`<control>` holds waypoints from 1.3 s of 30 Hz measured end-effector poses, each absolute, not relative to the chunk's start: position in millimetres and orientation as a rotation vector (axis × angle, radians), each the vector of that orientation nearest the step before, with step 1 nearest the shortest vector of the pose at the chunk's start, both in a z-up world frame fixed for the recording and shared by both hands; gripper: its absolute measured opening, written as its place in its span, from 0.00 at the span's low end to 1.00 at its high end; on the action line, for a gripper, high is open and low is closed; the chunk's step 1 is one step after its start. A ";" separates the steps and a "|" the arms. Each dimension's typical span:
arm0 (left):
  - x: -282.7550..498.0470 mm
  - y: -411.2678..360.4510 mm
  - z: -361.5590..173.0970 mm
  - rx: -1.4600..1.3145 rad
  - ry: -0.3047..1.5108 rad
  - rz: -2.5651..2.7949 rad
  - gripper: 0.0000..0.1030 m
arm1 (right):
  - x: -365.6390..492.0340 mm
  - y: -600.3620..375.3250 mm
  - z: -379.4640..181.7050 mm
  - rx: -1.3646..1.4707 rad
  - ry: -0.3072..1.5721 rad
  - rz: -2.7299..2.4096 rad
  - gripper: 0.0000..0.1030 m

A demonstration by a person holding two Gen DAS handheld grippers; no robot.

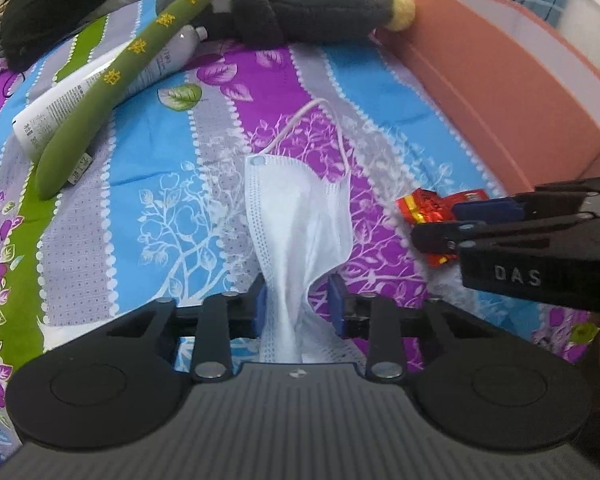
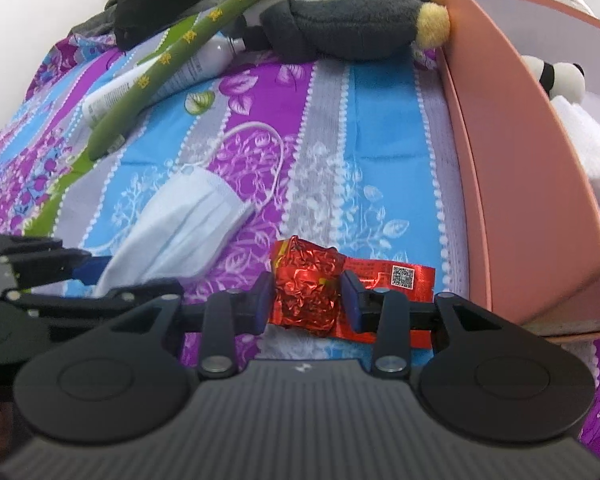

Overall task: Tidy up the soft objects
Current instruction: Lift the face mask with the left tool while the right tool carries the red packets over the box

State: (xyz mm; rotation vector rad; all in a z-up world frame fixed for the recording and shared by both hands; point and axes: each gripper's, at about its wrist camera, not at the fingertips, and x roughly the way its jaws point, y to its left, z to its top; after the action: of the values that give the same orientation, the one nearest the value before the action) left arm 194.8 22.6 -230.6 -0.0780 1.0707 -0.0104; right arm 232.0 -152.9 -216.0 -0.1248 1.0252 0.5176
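A white face mask (image 1: 300,216) lies on the patterned bedsheet, and my left gripper (image 1: 298,306) is shut on its near end. It also shows in the right wrist view (image 2: 180,224). My right gripper (image 2: 308,300) is shut on a crumpled red foil wrapper (image 2: 306,290); the wrapper also shows in the left wrist view (image 1: 424,208), with the right gripper (image 1: 452,222) coming in from the right. A grey plush toy (image 1: 308,4) and a long green plush stalk (image 1: 140,56) lie at the far side.
A pink open box (image 2: 512,184) stands along the right, holding a panda plush (image 2: 556,76) and white soft items. A white tube bottle (image 1: 100,92) lies under the green stalk. A black cloth (image 1: 48,4) lies at the far left.
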 end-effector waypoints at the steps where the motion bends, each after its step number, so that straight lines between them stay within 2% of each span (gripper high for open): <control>1: 195.4 22.7 -232.8 -0.081 1.077 -0.009 0.26 | 231.5 -153.5 -217.9 -0.128 1.026 0.520 0.39; 5: 196.4 25.1 -234.3 -0.099 1.075 0.004 0.17 | 232.0 -152.9 -220.9 -0.134 1.022 0.527 0.39; 9: 195.4 27.1 -228.7 -0.132 1.057 0.016 0.14 | 230.1 -151.0 -220.0 -0.155 1.008 0.531 0.39; 39: 139.5 31.3 -109.8 -0.325 0.874 0.001 0.14 | 164.6 -177.3 -105.5 -0.051 0.799 0.550 0.39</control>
State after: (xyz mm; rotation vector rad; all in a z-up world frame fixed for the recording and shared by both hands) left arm 139.5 31.3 -109.8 -0.3246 0.8741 0.0006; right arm 164.6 -177.3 -105.5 -0.0513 0.7991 0.5505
